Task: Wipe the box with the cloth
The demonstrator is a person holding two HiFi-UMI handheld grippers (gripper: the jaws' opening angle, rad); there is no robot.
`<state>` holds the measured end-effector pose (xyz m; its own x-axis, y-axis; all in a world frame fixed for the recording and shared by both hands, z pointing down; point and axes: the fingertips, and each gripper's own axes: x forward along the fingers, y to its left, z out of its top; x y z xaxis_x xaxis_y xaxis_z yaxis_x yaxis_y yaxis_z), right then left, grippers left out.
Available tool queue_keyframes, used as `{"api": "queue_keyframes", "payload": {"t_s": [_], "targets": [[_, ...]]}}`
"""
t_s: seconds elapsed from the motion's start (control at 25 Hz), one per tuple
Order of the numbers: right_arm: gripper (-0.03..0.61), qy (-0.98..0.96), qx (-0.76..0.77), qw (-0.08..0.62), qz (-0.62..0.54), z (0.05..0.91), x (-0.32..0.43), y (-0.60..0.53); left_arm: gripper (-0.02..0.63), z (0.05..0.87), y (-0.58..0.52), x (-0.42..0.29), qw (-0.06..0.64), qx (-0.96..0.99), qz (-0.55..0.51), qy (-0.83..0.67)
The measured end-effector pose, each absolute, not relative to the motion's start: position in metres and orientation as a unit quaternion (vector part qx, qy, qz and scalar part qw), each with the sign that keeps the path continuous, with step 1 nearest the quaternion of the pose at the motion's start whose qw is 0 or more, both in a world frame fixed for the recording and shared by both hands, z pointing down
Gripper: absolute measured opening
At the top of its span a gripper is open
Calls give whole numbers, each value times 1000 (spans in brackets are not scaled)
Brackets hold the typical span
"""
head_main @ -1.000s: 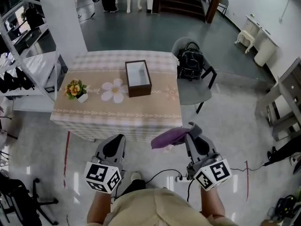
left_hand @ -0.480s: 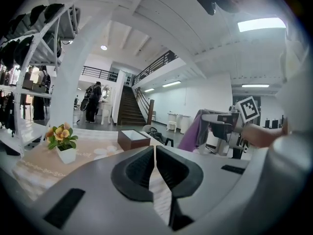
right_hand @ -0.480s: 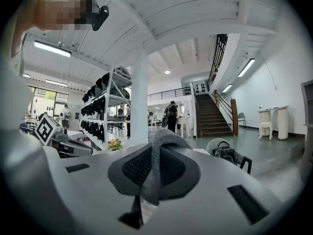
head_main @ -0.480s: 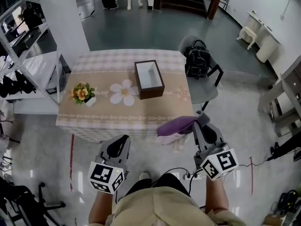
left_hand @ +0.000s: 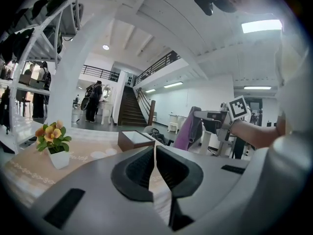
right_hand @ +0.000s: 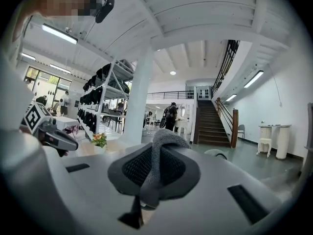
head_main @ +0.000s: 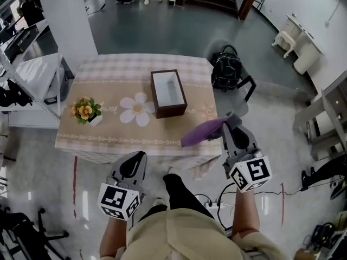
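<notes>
An open dark-brown box point(head_main: 168, 92) with a pale inside stands on the table point(head_main: 108, 137), right of its middle; it also shows in the left gripper view as the box point(left_hand: 136, 139). My right gripper point(head_main: 230, 124) is shut on a purple cloth point(head_main: 201, 132), which hangs out to the left over the table's near right corner. In the right gripper view the cloth point(right_hand: 161, 155) is pinched between the jaws. My left gripper point(head_main: 134, 161) is shut and empty, just short of the table's near edge.
A small pot of yellow and orange flowers point(head_main: 84, 111) stands on the table's left side. A chair with a black bag point(head_main: 225, 68) sits at the table's right. White shelving point(head_main: 27, 75) lines the left. A cable and power strip point(head_main: 209, 203) lie on the floor.
Both grippers have moved forward to the table's near edge. The cloth, before over the floor, now hangs over the table's near right corner.
</notes>
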<state>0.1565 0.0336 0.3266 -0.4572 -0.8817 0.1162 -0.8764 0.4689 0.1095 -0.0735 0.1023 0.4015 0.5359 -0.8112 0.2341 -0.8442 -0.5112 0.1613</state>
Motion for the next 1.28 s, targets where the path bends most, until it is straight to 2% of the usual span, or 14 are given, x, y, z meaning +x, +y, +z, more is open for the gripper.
{"api": "queue_keyframes", "payload": {"t_s": [0.44, 0.72, 0.88, 1.0, 1.28], "targets": [[38, -864, 488, 122, -31, 347, 171, -109, 28, 414, 3, -66, 156, 832, 75, -527], [38, -879, 435, 177, -80, 372, 158, -183, 28, 428, -43, -61, 194, 818, 70, -537], [37, -905, 388, 164, -55, 391, 140, -217, 35, 436, -62, -61, 203, 809, 77, -547], [38, -924, 348, 155, -31, 408, 121, -235, 97, 443, -72, -60, 212, 802, 86, -552], [38, -953, 272, 117, 61, 443, 78, -263, 140, 456, -89, -48, 235, 800, 89, -545]]}}
